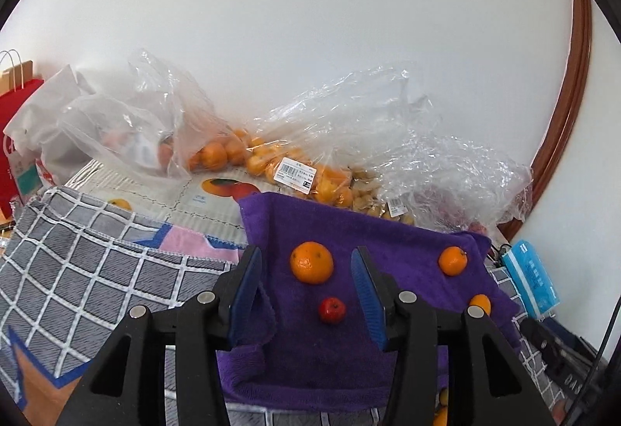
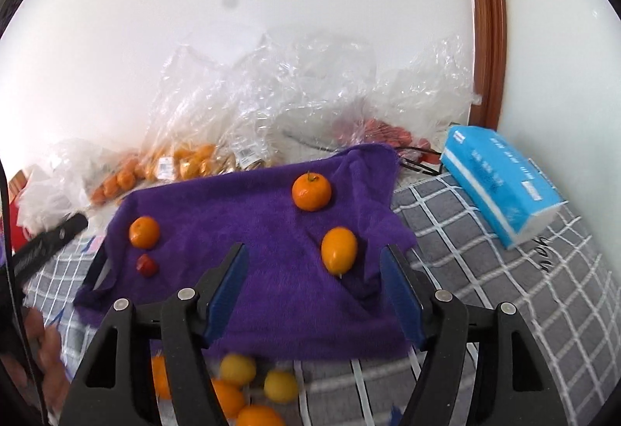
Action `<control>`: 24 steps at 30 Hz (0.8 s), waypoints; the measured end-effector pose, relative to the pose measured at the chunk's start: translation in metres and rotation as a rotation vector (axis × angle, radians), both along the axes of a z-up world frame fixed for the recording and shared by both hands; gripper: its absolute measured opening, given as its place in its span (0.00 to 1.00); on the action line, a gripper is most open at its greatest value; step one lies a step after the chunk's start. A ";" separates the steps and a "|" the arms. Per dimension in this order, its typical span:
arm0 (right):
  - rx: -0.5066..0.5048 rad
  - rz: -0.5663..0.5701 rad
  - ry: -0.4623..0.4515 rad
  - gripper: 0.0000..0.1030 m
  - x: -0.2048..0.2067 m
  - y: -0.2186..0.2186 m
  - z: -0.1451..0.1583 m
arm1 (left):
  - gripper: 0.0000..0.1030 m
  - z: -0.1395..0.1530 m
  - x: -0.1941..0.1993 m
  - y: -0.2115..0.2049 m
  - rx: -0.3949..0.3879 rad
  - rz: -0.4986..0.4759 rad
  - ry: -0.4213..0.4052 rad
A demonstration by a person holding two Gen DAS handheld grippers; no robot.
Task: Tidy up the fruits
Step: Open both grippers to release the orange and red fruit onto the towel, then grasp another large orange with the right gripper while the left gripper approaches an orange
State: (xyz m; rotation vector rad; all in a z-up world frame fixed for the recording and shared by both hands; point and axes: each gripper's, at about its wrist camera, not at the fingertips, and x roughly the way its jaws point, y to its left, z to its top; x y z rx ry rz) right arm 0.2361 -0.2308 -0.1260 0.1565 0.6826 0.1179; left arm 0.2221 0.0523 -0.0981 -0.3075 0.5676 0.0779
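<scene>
Right wrist view: we are holding the right gripper (image 2: 313,288) open and empty, with the oval yellow fruit (image 2: 339,250) lying on the purple towel (image 2: 240,216) at 1 o'clock, nearer this hand.

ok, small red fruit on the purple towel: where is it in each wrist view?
Left wrist: small red fruit low centre, between the open left gripper's fingers, below a mandarin.
Right wrist: small red fruit at left, below a mandarin, left of the open right gripper.
Shared landmark: purple towel.
</scene>
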 end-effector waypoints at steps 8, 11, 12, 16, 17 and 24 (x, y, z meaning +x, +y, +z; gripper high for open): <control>-0.010 0.092 0.097 0.63 -0.046 0.014 -0.023 | 0.45 -0.017 -0.045 0.013 -0.037 -0.078 0.121; 0.009 0.144 0.134 0.60 -0.060 0.024 -0.040 | 0.45 -0.027 -0.064 0.017 -0.040 -0.084 0.147; -0.006 0.156 0.144 0.59 -0.064 0.028 -0.046 | 0.45 -0.030 -0.070 0.019 -0.036 -0.084 0.155; -0.060 0.169 0.175 0.31 -0.073 0.041 -0.060 | 0.45 -0.036 -0.094 0.022 -0.007 -0.083 0.169; -0.054 0.161 0.165 0.31 -0.076 0.040 -0.060 | 0.45 -0.037 -0.098 0.023 -0.001 -0.082 0.171; -0.027 0.148 0.144 0.31 -0.102 0.019 -0.053 | 0.45 -0.046 -0.112 0.010 0.025 -0.108 0.216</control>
